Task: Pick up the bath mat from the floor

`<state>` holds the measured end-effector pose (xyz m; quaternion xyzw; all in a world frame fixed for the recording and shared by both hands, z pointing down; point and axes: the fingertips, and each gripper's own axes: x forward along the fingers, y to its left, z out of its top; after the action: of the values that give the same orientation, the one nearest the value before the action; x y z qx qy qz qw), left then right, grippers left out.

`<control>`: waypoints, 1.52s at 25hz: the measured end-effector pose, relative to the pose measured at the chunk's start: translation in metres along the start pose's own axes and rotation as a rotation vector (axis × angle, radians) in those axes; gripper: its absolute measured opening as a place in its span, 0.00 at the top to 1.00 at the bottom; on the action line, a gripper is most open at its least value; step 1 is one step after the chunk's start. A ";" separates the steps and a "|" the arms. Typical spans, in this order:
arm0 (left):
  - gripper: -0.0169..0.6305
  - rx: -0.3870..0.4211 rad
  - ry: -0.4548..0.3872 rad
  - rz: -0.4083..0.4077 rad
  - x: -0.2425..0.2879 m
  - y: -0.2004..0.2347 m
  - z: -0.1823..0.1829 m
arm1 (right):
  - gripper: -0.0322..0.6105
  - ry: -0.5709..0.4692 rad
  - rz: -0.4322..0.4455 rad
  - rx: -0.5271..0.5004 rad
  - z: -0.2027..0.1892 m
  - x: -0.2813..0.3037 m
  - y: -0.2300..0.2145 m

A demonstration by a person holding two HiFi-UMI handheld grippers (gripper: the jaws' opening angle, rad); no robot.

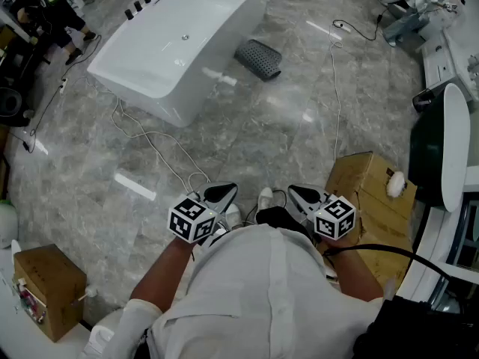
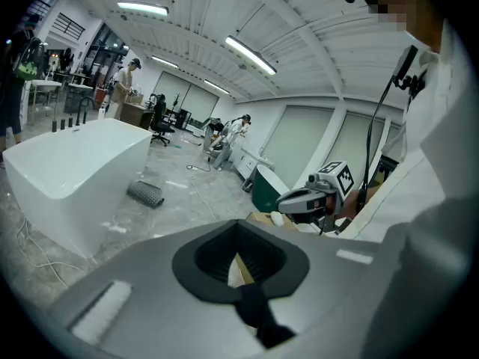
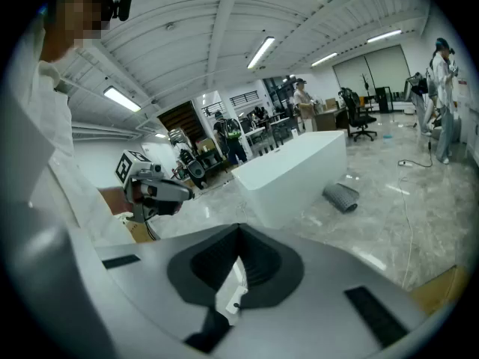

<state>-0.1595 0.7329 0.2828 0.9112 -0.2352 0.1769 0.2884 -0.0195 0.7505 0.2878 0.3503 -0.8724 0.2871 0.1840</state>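
For markings, black-and-white square patterns on the cube of the left gripper [image 1: 222,193] and on that of the right gripper [image 1: 301,194]. Both held close in front of a white shirt [image 1: 262,290], side by side and tilted down toward the floor, each with its jaws pressed together on nothing. Well apart from both, across a stretch of grey marble floor [image 1: 247,140]: the bath mat [image 1: 259,58], dark grey, dotted with small holes and partly rolled up. Lying on the floor just beside the long side of a white bathtub [image 1: 179,43], toward the far end of it. Seen from the left gripper view a little left of centre, from the right gripper view to the right of the tub. Between grippers and tub, a loose white cable [image 1: 150,144] looping over the tiles, ending near the left gripper. Just to the right of the right gripper, a cardboard box [image 1: 370,189]; farther right, a dark green round stand [image 1: 423,152] with a white top. At the lower left, a second, smaller cardboard box [image 1: 46,286]. In the background, people standing among desks and office chairs.
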 end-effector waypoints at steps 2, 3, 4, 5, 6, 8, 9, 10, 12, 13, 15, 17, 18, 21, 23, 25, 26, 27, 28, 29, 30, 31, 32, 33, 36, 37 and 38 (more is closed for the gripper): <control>0.96 -0.008 0.004 0.010 0.001 0.005 0.002 | 0.94 -0.005 0.001 -0.003 0.006 0.003 -0.003; 0.96 -0.013 0.002 0.012 0.002 0.006 0.004 | 0.94 -0.009 0.001 -0.006 0.009 0.004 -0.005; 0.96 -0.019 -0.004 0.010 0.004 0.004 0.007 | 0.94 -0.013 0.003 -0.012 0.012 0.004 -0.007; 0.96 -0.021 -0.012 0.006 0.007 0.001 0.011 | 0.94 -0.018 0.005 -0.020 0.016 0.003 -0.010; 0.96 -0.019 -0.017 0.002 0.011 -0.002 0.015 | 0.94 -0.024 0.007 -0.028 0.020 0.003 -0.014; 0.96 -0.005 -0.011 0.003 0.020 -0.005 0.023 | 0.94 -0.037 0.014 -0.030 0.028 0.004 -0.025; 0.96 -0.001 -0.004 0.007 0.024 -0.004 0.027 | 0.94 -0.041 0.020 -0.025 0.031 0.005 -0.030; 0.96 -0.003 0.001 0.010 0.028 -0.004 0.031 | 0.94 -0.043 0.027 -0.024 0.034 0.006 -0.034; 0.96 -0.009 0.009 0.014 0.036 -0.005 0.040 | 0.94 -0.045 0.042 -0.033 0.041 0.005 -0.042; 0.96 -0.008 0.014 0.019 0.041 -0.004 0.045 | 0.94 -0.050 0.049 -0.035 0.045 0.004 -0.048; 0.96 0.004 0.025 0.028 0.053 -0.003 0.056 | 0.94 -0.059 0.060 -0.031 0.051 0.001 -0.063; 0.96 0.016 0.026 0.031 0.069 -0.002 0.069 | 0.94 -0.060 0.067 -0.023 0.054 -0.002 -0.083; 0.96 0.022 0.025 0.032 0.076 -0.002 0.076 | 0.94 -0.059 0.069 -0.018 0.055 -0.003 -0.093; 0.96 0.035 0.016 0.035 0.097 0.000 0.096 | 0.94 -0.055 0.069 -0.004 0.056 -0.004 -0.121; 0.96 0.038 0.017 0.031 0.111 0.000 0.105 | 0.94 -0.055 0.062 0.021 0.055 -0.005 -0.139; 0.96 0.047 0.031 0.022 0.122 0.002 0.111 | 0.94 -0.066 0.053 0.056 0.053 -0.005 -0.153; 0.96 0.052 0.040 0.016 0.127 0.004 0.113 | 0.94 -0.072 0.049 0.068 0.052 -0.003 -0.160; 0.96 0.057 0.050 0.010 0.132 0.008 0.115 | 0.94 -0.078 0.046 0.075 0.053 -0.001 -0.165; 0.96 0.060 0.060 0.004 0.136 0.014 0.118 | 0.94 -0.083 0.042 0.081 0.055 0.004 -0.171; 0.96 0.062 0.068 -0.003 0.140 0.020 0.121 | 0.94 -0.086 0.038 0.088 0.058 0.009 -0.177; 0.96 0.062 0.074 -0.011 0.144 0.027 0.124 | 0.94 -0.088 0.032 0.094 0.061 0.015 -0.182; 0.96 0.062 0.077 -0.019 0.148 0.036 0.128 | 0.94 -0.089 0.024 0.098 0.065 0.022 -0.189; 0.96 0.064 0.077 -0.027 0.153 0.046 0.134 | 0.94 -0.091 0.014 0.102 0.070 0.029 -0.196; 0.96 0.068 0.075 -0.034 0.159 0.058 0.141 | 0.94 -0.092 0.002 0.109 0.076 0.036 -0.204; 0.96 0.072 0.069 -0.065 0.174 0.099 0.167 | 0.91 -0.090 -0.035 0.140 0.095 0.064 -0.227; 0.96 0.069 0.072 -0.075 0.177 0.115 0.176 | 0.90 -0.088 -0.047 0.150 0.104 0.075 -0.234; 0.96 0.067 0.077 -0.084 0.180 0.132 0.187 | 0.89 -0.088 -0.058 0.160 0.116 0.086 -0.240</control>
<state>-0.0458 0.4650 0.2797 0.9220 -0.1794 0.2071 0.2736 0.0795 0.4922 0.3333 0.4013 -0.8434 0.3345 0.1253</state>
